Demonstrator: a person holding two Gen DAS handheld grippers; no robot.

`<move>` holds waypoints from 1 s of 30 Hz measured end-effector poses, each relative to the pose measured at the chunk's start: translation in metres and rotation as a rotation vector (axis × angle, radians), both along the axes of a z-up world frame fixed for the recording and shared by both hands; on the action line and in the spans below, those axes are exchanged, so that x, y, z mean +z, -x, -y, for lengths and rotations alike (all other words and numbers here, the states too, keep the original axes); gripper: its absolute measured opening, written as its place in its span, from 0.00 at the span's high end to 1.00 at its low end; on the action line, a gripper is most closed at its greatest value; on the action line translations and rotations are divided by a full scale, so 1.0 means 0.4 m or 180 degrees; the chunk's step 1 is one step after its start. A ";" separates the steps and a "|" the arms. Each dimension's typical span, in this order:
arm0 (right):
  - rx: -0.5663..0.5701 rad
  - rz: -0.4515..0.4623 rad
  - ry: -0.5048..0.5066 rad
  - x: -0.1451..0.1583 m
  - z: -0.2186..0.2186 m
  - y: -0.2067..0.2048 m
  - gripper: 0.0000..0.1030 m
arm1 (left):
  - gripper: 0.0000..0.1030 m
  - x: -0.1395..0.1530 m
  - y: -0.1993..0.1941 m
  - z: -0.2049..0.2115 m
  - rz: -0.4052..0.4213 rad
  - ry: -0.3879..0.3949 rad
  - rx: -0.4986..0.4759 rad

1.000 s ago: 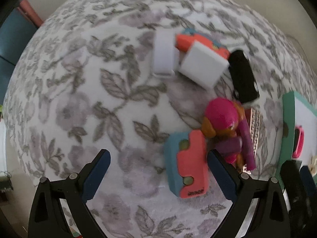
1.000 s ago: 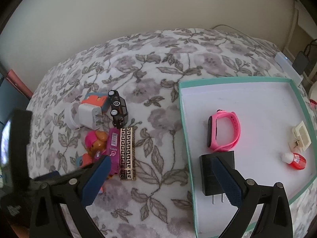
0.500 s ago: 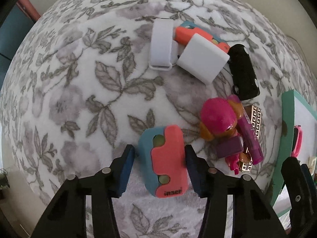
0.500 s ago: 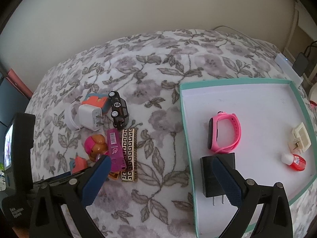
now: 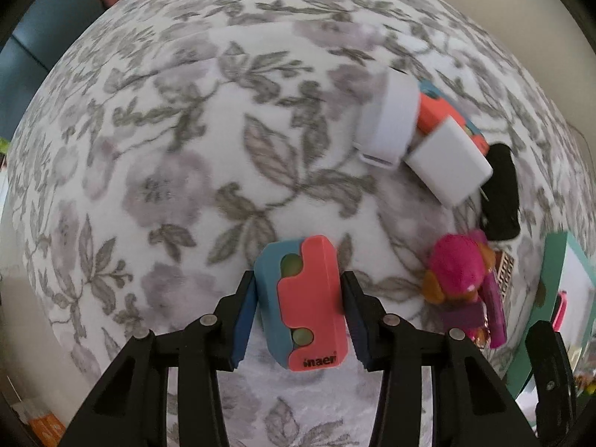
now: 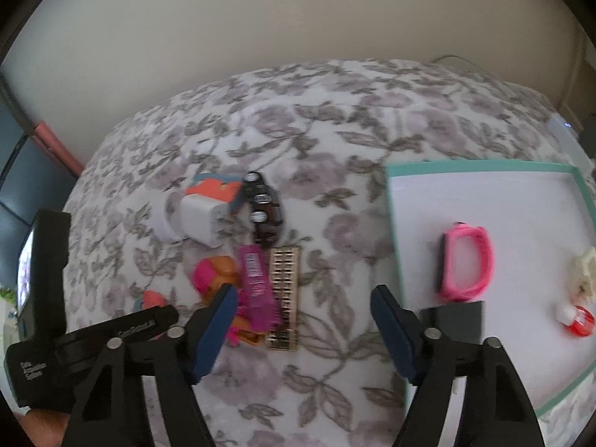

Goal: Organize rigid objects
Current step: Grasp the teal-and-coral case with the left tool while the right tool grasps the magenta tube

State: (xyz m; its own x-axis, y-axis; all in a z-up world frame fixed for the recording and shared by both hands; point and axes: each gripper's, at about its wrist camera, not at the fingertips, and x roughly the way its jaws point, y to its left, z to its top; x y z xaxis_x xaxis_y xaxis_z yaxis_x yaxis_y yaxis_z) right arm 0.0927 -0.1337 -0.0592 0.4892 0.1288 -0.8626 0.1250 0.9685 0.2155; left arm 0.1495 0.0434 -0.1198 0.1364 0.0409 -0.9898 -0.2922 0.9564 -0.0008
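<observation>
Progress is partial. The teal-rimmed tray at right of the right wrist view already holds a pink band, a black adapter and small items; a cluster of objects waits on the floral table. The left tongs, having just been closing, clamp the coral-and-blue case at lower centre, its long axis running up-down, logo end nearest the camera. The right tongs, also just narrowing, stand half open and empty.

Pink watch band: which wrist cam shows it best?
Right wrist. The pink watch band lies whole and unobstructed on the white floor of the teal-rimmed tray, though slightly blurred. The left wrist view catches only a pink sliver of it at the far right edge, past the tray rim.
</observation>
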 end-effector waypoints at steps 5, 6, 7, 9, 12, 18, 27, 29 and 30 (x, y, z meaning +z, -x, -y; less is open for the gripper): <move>0.0125 -0.0069 -0.0111 -0.024 -0.027 -0.023 0.50 | 0.55 0.000 -0.009 -0.042 0.0011 0.0029 0.0062; 0.0137 -0.0090 -0.0120 -0.030 -0.030 -0.028 0.52 | 0.55 -0.001 -0.009 -0.048 0.0011 0.0025 0.0056; 0.0142 -0.0117 -0.0130 -0.039 -0.034 -0.033 0.53 | 0.55 -0.005 -0.019 -0.055 0.0011 0.0020 0.0050; 0.0151 -0.0146 -0.0135 -0.050 -0.037 -0.041 0.59 | 0.55 -0.013 -0.027 -0.070 0.0014 0.0008 0.0037; 0.0178 -0.0189 -0.0148 -0.065 -0.044 -0.049 0.66 | 0.55 -0.015 -0.032 -0.079 0.0014 -0.0006 0.0030; 0.0276 -0.0174 0.0052 -0.070 -0.072 -0.054 0.72 | 0.55 -0.011 -0.039 -0.073 0.0030 -0.0052 -0.0005; 0.0299 -0.0186 -0.0033 -0.063 -0.063 -0.041 0.80 | 0.56 -0.018 -0.038 -0.071 0.0075 -0.0076 -0.0024; 0.0301 -0.0195 -0.0057 -0.061 -0.060 -0.034 0.81 | 0.56 -0.011 -0.032 -0.071 0.0089 -0.0061 -0.0027; 0.0297 -0.0197 -0.0067 -0.060 -0.057 -0.030 0.81 | 0.56 -0.008 -0.028 -0.071 0.0098 -0.0047 -0.0020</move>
State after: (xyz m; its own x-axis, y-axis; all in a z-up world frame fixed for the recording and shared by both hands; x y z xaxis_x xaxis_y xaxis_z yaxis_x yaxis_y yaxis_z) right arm 0.1047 -0.1109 -0.0830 0.4200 0.1898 -0.8874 0.0482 0.9718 0.2307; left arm 0.1608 0.0717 -0.1230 0.1673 0.0545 -0.9844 -0.2861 0.9582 0.0045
